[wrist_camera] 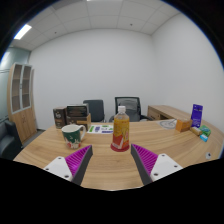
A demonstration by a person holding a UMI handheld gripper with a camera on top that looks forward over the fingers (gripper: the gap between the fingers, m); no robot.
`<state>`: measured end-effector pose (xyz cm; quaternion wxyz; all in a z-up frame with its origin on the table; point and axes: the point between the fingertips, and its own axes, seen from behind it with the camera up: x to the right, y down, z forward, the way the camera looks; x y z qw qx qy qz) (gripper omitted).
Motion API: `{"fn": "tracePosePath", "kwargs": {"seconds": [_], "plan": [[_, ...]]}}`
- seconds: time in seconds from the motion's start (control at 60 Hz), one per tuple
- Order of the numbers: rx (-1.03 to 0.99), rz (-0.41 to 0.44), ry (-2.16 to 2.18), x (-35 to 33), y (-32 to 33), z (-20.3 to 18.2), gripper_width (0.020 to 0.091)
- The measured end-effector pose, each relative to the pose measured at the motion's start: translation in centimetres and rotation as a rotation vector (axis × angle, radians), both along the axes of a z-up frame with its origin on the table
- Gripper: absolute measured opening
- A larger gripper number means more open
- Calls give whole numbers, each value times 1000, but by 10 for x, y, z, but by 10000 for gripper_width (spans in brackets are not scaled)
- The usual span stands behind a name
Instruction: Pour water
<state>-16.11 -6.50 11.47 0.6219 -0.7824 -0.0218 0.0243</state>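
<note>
Looking along your gripper (112, 163), you see only the two fingers with their magenta pads (79, 159) at the bottom centre of the frame; the hand holding it is out of view, so its pose cannot be read beyond the gripper pointing level across the worktop (45, 150). The fingers stand well apart, with nothing between them. Just ahead of the gap, in the centre of the frame, a bottle (121, 130) with orange liquid stands upright on the worktop; its label is too small to read. Left of it, near the left finger, sits a green mug (72, 135). Small items at the right of the frame, a purple box (196, 115) among them, are hard to make out. Office chairs (127, 108) behind the worktop are partly hidden by it, and a cabinet (22, 98) stands at the left.
</note>
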Motion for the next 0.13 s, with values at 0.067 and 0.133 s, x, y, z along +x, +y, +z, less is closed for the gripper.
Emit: {"fn": "tracePosePath", "kwargs": {"seconds": [0.067, 0.133], "plan": [[13, 27, 11, -8, -26, 7, 845], [26, 50, 25, -15, -46, 13, 846]]}}
